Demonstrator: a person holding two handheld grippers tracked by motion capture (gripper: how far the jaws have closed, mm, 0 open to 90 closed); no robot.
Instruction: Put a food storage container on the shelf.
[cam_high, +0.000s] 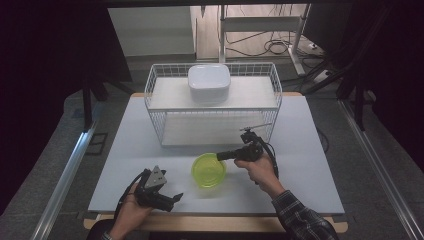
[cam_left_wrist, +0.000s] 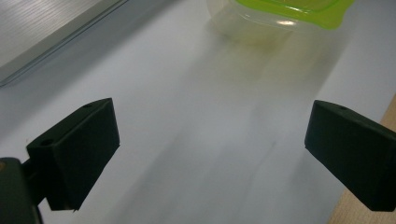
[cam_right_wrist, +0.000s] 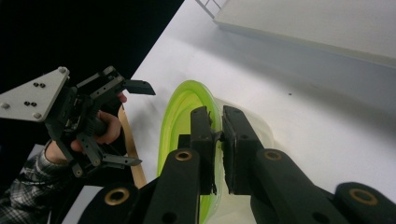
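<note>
With its jaws clamped on the rim of the green-lidded tub (cam_high: 209, 170) at the table's near middle, the right gripper (cam_high: 223, 156) seems ready to lift; the left gripper (cam_high: 176, 198) waits open, nearer and to the left.

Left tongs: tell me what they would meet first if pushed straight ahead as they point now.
Probably the green-lidded container. The left tongs stand open over bare table, and the container sits ahead, slightly to one side; depth is hard to judge.

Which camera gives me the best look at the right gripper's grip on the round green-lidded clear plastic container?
The right gripper view: its jaws pinch the round green-lidded clear plastic container at the rim. The high view shows the right gripper reaching it; the left gripper view shows just the container's edge.
</note>
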